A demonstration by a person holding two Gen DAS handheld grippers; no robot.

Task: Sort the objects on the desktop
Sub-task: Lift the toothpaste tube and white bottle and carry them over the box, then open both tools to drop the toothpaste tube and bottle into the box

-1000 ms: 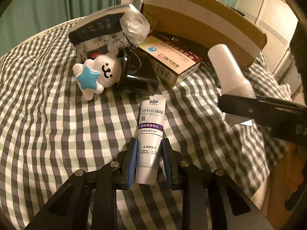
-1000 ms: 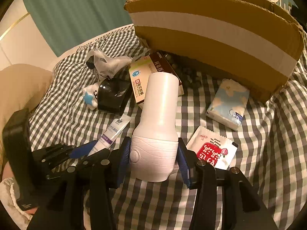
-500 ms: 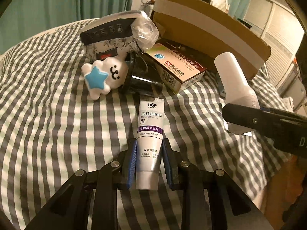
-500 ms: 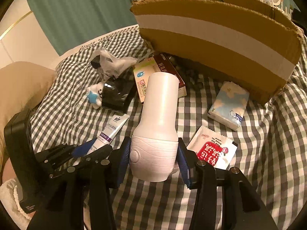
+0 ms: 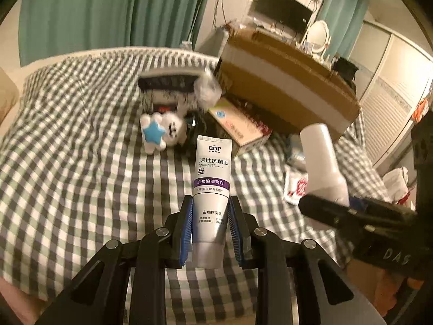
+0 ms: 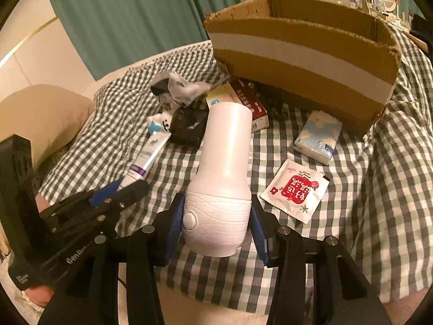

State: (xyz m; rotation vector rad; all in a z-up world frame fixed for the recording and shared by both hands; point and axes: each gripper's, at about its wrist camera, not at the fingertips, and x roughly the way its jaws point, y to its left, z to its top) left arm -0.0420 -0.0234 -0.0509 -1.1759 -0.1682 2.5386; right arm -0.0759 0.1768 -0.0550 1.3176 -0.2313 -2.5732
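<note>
Though jaws hide its cap, toothpaste tube [image 5: 212, 187] gripped; box [image 6: 303, 54] interior unseen.

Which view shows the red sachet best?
The right wrist view: the red sachet lies whole and sharp on the checked cloth. In the left wrist view it is blurred and partly hidden behind the white bottle.

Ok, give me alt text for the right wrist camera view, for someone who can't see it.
The right tongs grip a white bottle-shaped device above a checked bedspread. At left, the left tongs hold a toothpaste tube. Beyond lie a red sachet, a tissue pack and an open cardboard box.
</note>
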